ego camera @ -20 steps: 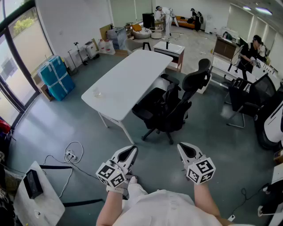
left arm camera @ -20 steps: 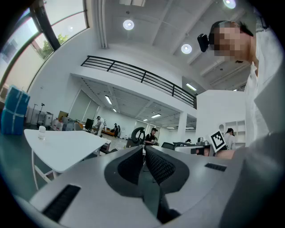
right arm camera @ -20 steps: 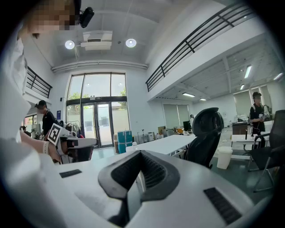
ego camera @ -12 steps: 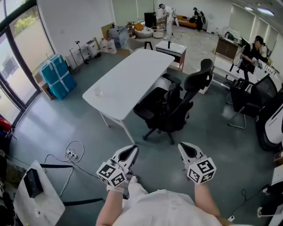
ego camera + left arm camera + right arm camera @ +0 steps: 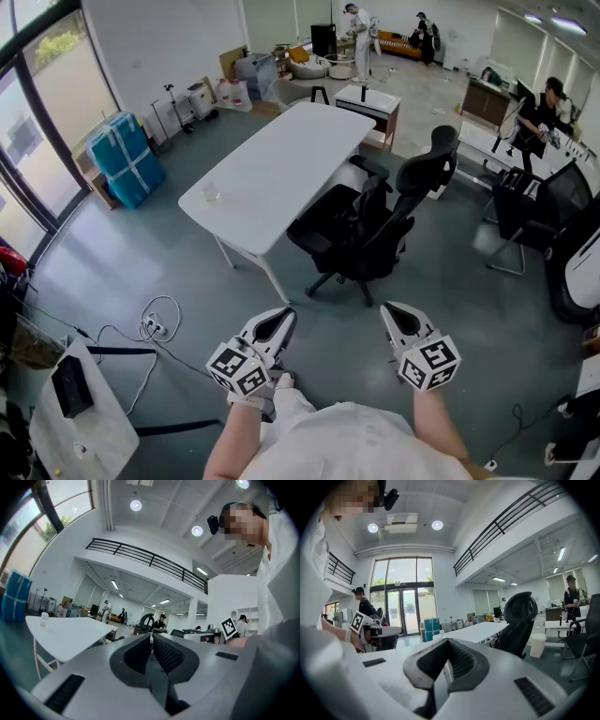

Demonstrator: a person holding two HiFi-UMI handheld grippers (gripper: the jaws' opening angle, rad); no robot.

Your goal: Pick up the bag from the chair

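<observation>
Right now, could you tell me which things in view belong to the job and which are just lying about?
Job: black chair; what seems to be the dark bag on it; left gripper and right gripper, both shut and empty.
Lying about: white table; blue packages; floor cable.

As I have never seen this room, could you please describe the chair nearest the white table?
Find the long white table in the middle of the floor. The black office chair stands at its right side in the head view. The dark chairs farther right stand away from the table; this one has a tall back topped by a headrest.
</observation>
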